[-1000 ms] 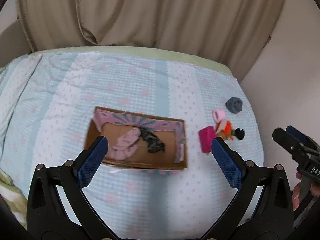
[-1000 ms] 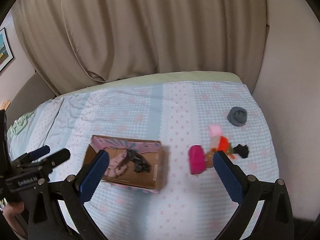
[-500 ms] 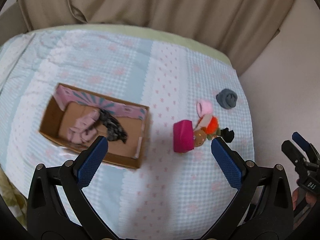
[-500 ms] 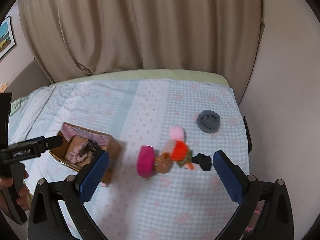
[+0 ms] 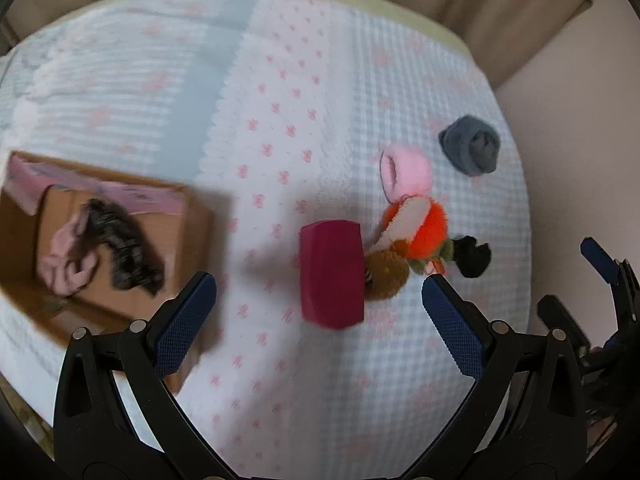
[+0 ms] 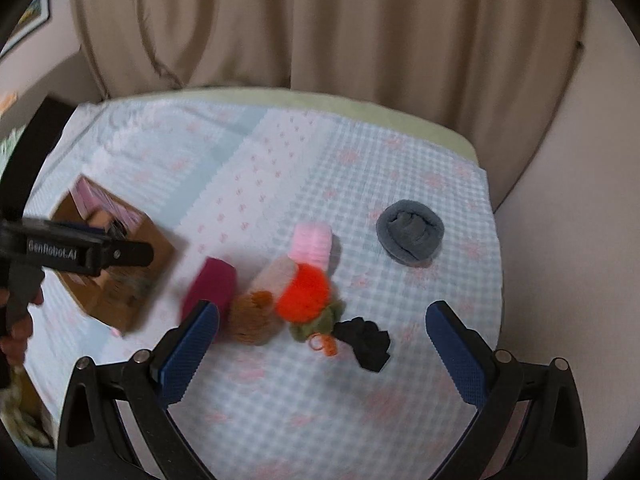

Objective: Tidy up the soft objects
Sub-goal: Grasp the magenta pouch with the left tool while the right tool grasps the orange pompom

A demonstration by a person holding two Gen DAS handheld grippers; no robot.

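Note:
A cardboard box (image 5: 192,236) (image 6: 132,280) lies on the bed at left, holding a pink cloth (image 5: 66,264) and a dark cloth (image 5: 124,248). To its right lies a cluster: a magenta block (image 5: 332,272) (image 6: 210,288), a brown plush (image 5: 386,272) (image 6: 256,316), an orange plush (image 5: 428,228) (image 6: 306,294), a pink roll (image 5: 408,172) (image 6: 312,242), a black cloth (image 5: 472,256) (image 6: 368,340) and a grey rolled sock (image 5: 470,150) (image 6: 410,232). My left gripper (image 5: 320,308) is open above the magenta block. My right gripper (image 6: 322,340) is open above the cluster.
The bed has a light blue and white cover with pink dots (image 5: 280,100) (image 6: 280,152). Beige curtains (image 6: 320,20) hang behind it. A pale wall (image 6: 560,220) borders the bed's right edge. A picture frame (image 6: 28,20) hangs at far left.
Both grippers have moved right and closer to the bed, away from the box and over the cluster of soft things. Both stay open and empty.

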